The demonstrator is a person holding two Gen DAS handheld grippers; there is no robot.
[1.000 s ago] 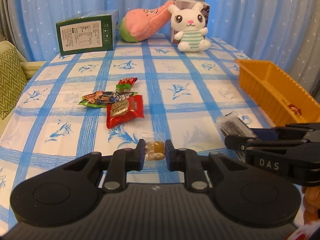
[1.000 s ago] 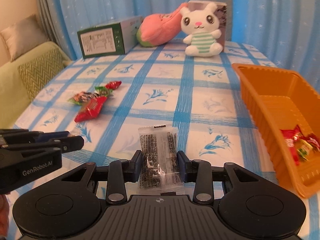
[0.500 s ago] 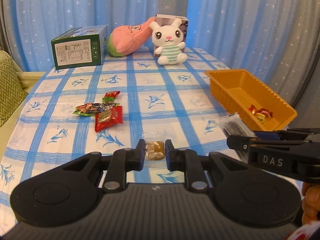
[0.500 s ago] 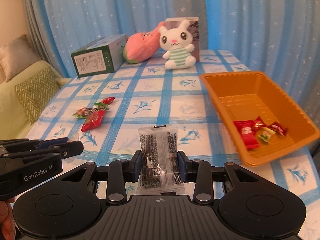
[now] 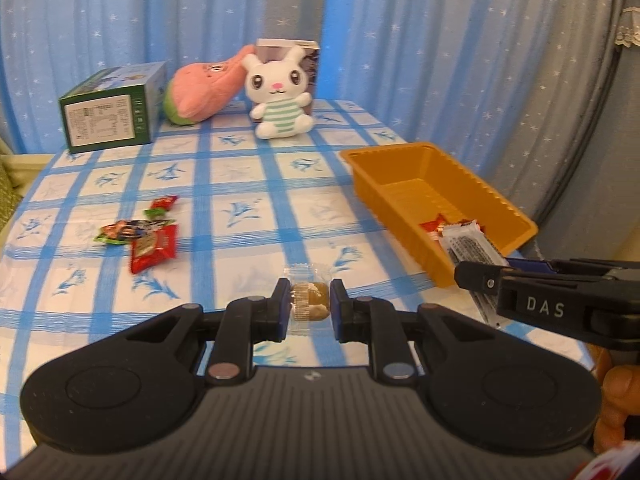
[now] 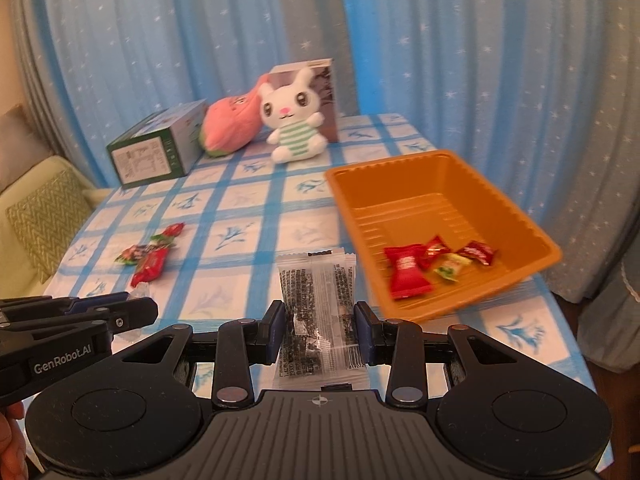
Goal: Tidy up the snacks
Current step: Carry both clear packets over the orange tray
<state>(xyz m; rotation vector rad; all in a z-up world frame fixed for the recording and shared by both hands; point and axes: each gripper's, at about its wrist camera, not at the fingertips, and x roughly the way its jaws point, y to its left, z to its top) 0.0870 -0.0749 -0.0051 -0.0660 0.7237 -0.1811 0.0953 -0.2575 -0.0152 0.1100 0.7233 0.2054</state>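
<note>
My left gripper is shut on a small clear-wrapped brown candy, held above the checked tablecloth. My right gripper is shut on a clear packet of dark snack, held up near the front left of the orange tray. The tray holds several red and green wrapped snacks. The packet also shows in the left wrist view, in front of the tray. A small pile of loose snacks lies on the table's left part, also in the right wrist view.
At the back stand a green box, a pink plush, a white rabbit plush and a brown box. Blue curtains hang behind. A sofa with a green cushion is at the left.
Both grippers have risen and pulled back from the table with their snacks held. The right gripper now looks down into the orange tray from higher up.
</note>
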